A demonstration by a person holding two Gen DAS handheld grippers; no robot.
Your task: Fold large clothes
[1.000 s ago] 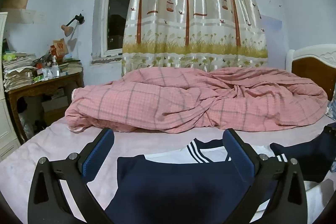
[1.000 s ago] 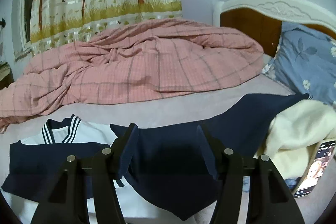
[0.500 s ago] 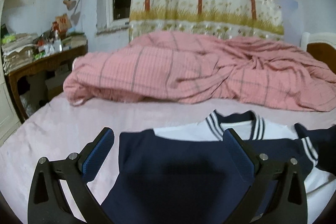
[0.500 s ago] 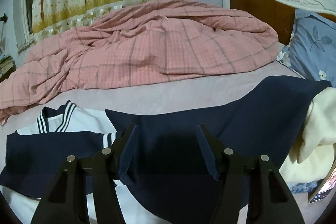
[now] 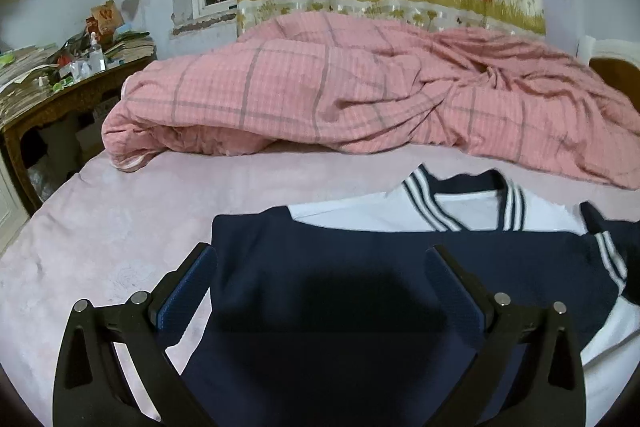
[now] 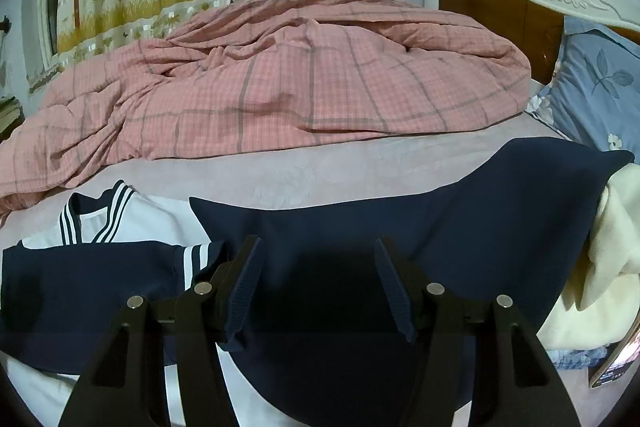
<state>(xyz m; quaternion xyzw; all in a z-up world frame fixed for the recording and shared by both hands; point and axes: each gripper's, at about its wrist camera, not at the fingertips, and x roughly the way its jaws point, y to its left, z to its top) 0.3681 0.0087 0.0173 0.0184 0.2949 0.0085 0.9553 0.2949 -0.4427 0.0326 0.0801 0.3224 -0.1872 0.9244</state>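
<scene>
Pink sheet of the bed (image 5: 120, 227) carries everything; a crumpled pink checked quilt (image 5: 360, 95) is heaped along the far side, well apart from the work. Navy-and-white garment (image 5: 400, 267) lies on the near half, striped collar (image 5: 516, 203) toward the quilt. Its left sleeve is laid across the chest; the right sleeve (image 6: 440, 211) spreads out toward a cream cloth (image 6: 612, 247) and the blue pillow (image 6: 596, 83). Left gripper (image 5: 320, 283) hangs low over the folded-in sleeve, jaws wide apart, nothing between the pads. Right gripper (image 6: 320, 279) sits over the right sleeve's near part, jaws part open; navy cloth curls against the left-hand pad (image 6: 244, 287), but whether it is pinched cannot be told from here. Judgement: step in hand is bringing the right sleeve across. To do it well, take the sleeve near its end, lift only enough to clear the body, and lay it flat over the chest. Risk: dragging the cream cloth along. A phone (image 6: 612, 363) lies at the right edge.
</scene>
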